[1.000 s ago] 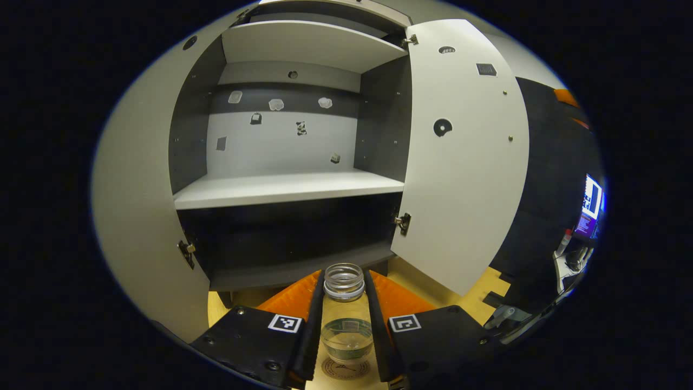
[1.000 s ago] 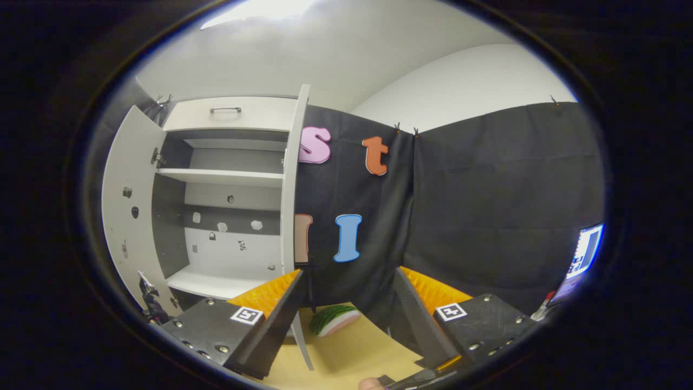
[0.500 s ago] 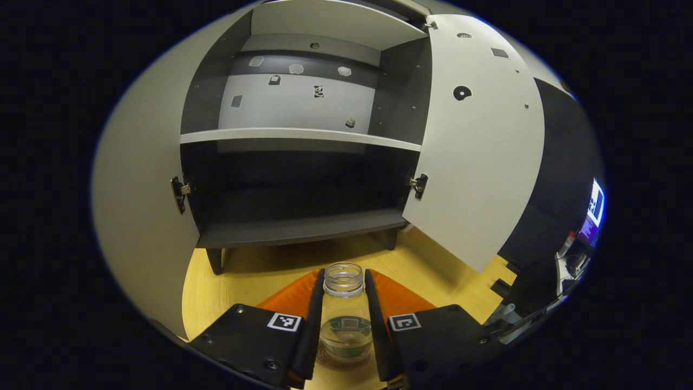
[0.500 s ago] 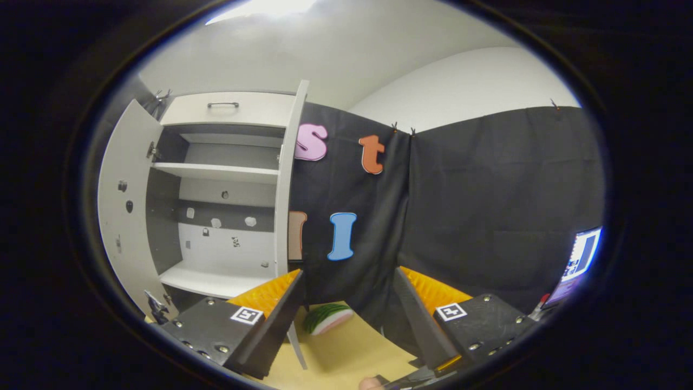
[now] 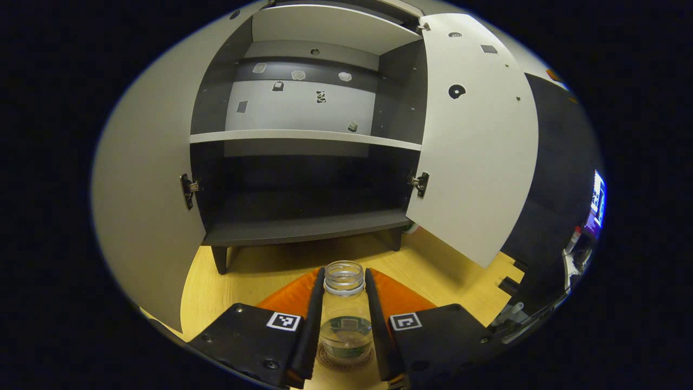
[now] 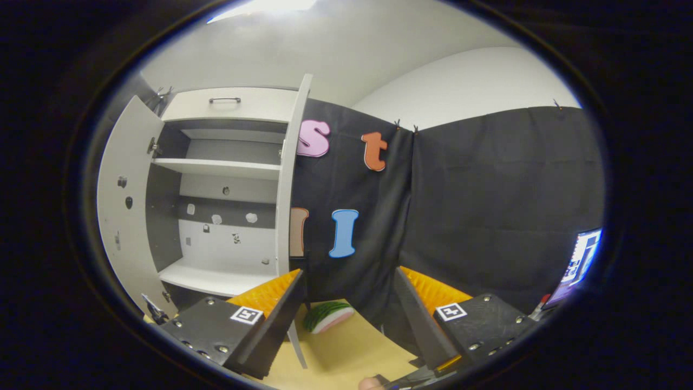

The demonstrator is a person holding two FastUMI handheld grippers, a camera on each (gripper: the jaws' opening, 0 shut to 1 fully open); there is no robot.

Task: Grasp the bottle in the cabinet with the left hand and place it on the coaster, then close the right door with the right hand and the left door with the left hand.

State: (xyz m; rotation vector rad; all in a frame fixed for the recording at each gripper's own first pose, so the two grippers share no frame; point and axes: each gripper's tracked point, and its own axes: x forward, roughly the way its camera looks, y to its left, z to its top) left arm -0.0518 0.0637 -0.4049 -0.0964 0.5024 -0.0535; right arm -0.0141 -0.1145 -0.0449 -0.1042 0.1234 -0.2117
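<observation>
We are gripping the bottle (image 5: 345,314) upright in our left tongs (image 5: 344,279), its base meeting the coaster (image 5: 345,362) before the open cabinet (image 5: 303,162), while our right tongs (image 6: 349,281) are hanging open.

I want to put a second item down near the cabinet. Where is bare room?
Bare tabletop lies between the cabinet's legs and the left gripper. Both cabinet shelves look empty. It is crowded at the coaster, where the bottle sits between the jaws, and by the watermelon slice.
</observation>
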